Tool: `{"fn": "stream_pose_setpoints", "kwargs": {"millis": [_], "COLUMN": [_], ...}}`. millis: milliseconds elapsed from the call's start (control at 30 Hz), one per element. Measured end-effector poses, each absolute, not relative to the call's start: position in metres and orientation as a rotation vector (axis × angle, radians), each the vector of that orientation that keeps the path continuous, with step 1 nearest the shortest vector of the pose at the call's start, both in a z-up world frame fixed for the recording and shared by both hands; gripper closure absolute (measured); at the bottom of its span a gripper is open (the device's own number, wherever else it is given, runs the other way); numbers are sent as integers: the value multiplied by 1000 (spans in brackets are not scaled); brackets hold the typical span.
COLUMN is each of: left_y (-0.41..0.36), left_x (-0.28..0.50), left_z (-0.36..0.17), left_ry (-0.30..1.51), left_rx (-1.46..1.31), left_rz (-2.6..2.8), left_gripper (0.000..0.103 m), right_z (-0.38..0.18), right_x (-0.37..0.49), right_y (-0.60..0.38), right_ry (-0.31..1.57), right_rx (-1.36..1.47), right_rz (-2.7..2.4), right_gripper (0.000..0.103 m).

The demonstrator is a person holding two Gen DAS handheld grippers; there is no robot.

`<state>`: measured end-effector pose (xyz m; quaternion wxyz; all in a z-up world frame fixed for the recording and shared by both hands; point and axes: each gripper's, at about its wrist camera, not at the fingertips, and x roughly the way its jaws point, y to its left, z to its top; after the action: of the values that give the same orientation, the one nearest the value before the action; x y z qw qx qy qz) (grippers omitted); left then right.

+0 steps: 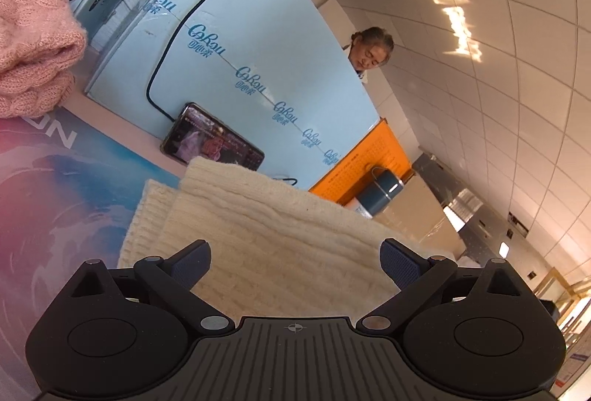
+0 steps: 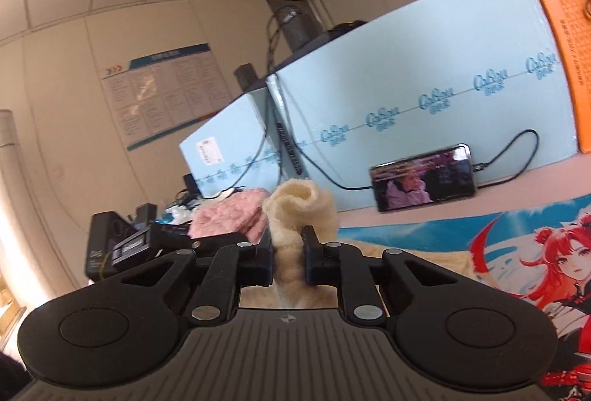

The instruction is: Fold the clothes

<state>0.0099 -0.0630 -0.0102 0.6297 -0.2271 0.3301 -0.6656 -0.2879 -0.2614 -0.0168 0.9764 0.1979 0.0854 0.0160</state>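
Cream knit sweater (image 2: pixel 291 216) sits pinched in my right gripper (image 2: pixel 288 253) — jaws clamped on a bunched fold. My left gripper (image 1: pixel 295 260) gapes wide over the sweater's flat part — gripping nothing.

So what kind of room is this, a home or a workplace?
Probably a workplace or office, not a home: a tiled drop ceiling, a printed notice board on the wall, and stacked blue cartons walling off the desk where the cream knit lies.

Both cams sit low, right behind their fingers, looking nearly level across the table. They share the phone (image 1: pixel 212 136) (image 2: pixel 423 177), blue boxes (image 1: pixel 258 43) (image 2: pixel 424 79) and cream knit (image 1: pixel 266 238) (image 2: pixel 301 212).
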Motion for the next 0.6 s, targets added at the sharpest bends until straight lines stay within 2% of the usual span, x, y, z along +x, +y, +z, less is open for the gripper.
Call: {"fn": "stream_pose_setpoints", "kwargs": {"millis": [133, 267, 333, 367, 400, 433, 467, 500, 600], "left_y": [-51, -55, -56, -55, -55, -54, -51, -46, -30], "left_x": [16, 3, -6, -10, -14, -17, -19, -21, -30], "left_z": [-10, -15, -16, -17, -17, -18, -19, -19, -18], "left_ry": [754, 839, 836, 830, 823, 816, 806, 794, 761], "left_rx": [-626, -488, -416, -387, -358, -332, -323, -318, -315], "left_rz": [-1523, -1349, -1303, -1291, -1278, -1266, -1257, -1248, -1241], "left_gripper": [3, 5, 24, 46, 60, 63, 66, 71, 72], "right_z": [-15, -21, -21, -21, -22, -22, -20, -18, -17], "right_x": [-283, -280, -279, -279, -279, -279, -281, -285, -296], "right_y": [-223, -200, -201, -202, -203, -203, -209, -217, -253], "right_ry": [248, 320, 323, 325, 327, 329, 310, 278, 206], "right_rx": [309, 255, 259, 261, 263, 266, 280, 301, 412], "right_rz": [207, 263, 253, 249, 244, 239, 225, 206, 106], "right_gripper": [89, 89, 89, 89, 83, 75, 46, 25, 23]}}
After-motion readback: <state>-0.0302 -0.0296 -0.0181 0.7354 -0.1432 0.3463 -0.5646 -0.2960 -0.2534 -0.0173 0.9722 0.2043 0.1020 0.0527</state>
